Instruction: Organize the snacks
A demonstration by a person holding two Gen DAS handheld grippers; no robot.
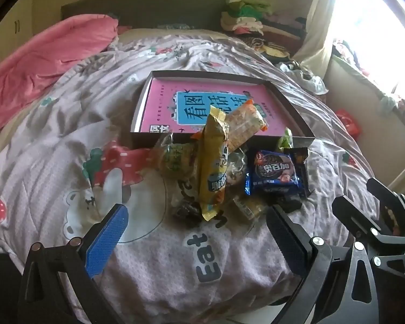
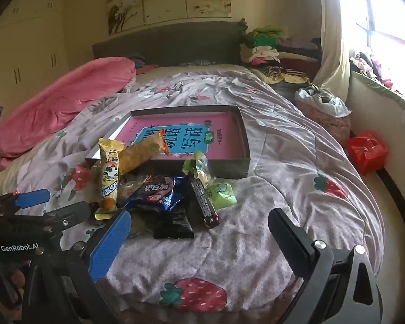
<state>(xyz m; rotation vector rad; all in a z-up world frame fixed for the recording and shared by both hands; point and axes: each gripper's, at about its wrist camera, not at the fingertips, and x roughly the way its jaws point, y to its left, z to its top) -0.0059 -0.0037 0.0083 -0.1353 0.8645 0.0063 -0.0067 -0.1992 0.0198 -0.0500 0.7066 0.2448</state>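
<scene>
A heap of snack packets lies on the bed quilt, just in front of a shallow dark box (image 1: 145, 100) (image 2: 229, 166) that holds a pink book (image 1: 162, 102) (image 2: 229, 129). A tall yellow packet (image 1: 213, 167) (image 2: 109, 172) and an orange cracker packet (image 1: 245, 124) (image 2: 143, 154) lean on the box's front wall. A blue cookie packet (image 1: 275, 172) (image 2: 156, 189), a green packet (image 2: 221, 191), a black bar (image 2: 205, 202) and a black packet (image 2: 172, 224) lie beside them. My left gripper (image 1: 197, 232) (image 2: 67, 201) hovers open just short of the heap. My right gripper (image 2: 199, 240) (image 1: 361, 197) stands open beside it, holding nothing.
A pink duvet (image 1: 40, 54) is bunched at the left of the bed. Piled clothes (image 2: 264, 46) sit by the headboard. To the right, off the bed, are a red bag (image 2: 367, 151) and a bright window. Bare quilt (image 2: 297, 183) lies right of the heap.
</scene>
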